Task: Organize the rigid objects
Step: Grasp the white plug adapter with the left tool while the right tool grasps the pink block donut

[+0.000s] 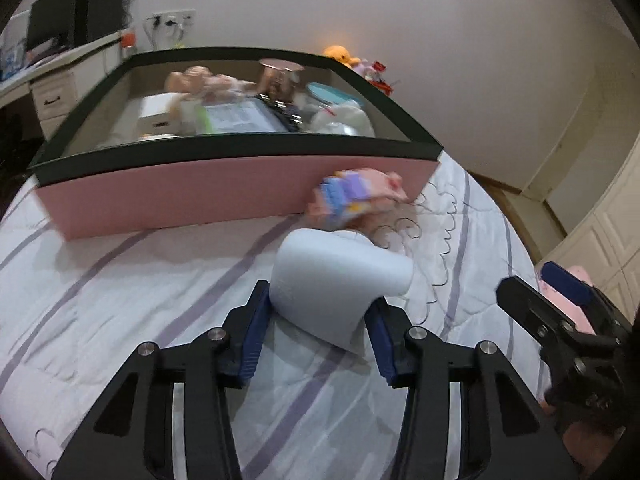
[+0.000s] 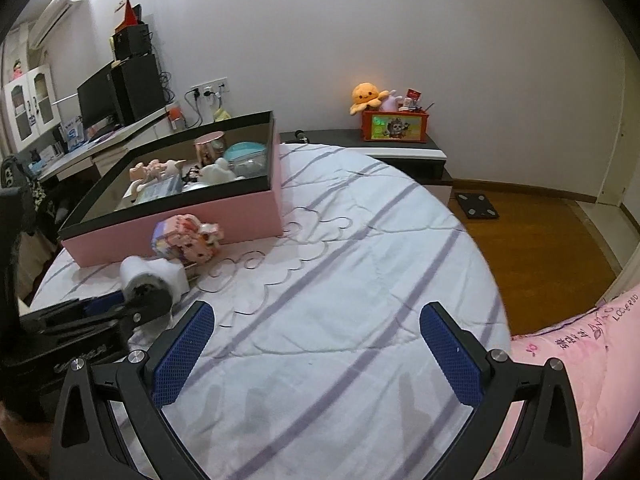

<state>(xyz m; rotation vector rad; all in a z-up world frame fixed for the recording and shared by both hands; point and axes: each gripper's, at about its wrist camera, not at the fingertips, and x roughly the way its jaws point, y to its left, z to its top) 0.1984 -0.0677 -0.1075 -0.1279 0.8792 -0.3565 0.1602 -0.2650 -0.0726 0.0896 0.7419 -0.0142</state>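
Two sets of tongs are seen over the bed (image 2: 360,280), and only one is loaded. The left tongs (image 1: 318,320) are clenched on the white bottle (image 1: 340,276): both blue pads are pressed against its body, one on each flank, w/ the bottle's base end toward the camera and its narrower end aimed away, toward the pink box (image 1: 240,188). Long axis is thus judged roughly in line w/ the tongs, tilted a bit to the right in the left wrist view. In the right wrist view the same bottle (image 2: 154,276) is shown lying low on the quilt, near the bed's left edge, just short of the box's front wall.

The right tongs (image 2: 316,344) are released, nothing between the pads, only striped quilt below. They're hung further right on the bed, well apart from the bottle, so the left hand is clearly the nearer one.

Beyond the bottle, a block-built toy figure (image 2: 188,236) is seen resting against the box's front wall, near its right corner; whether bottle and toy touch can't be told, as blur hides it.

Box is open-topped and already part-filled. Next move is judged as a lift up and fwd over the dark rim; the toy sits right on that line, so a nudge is the risk.
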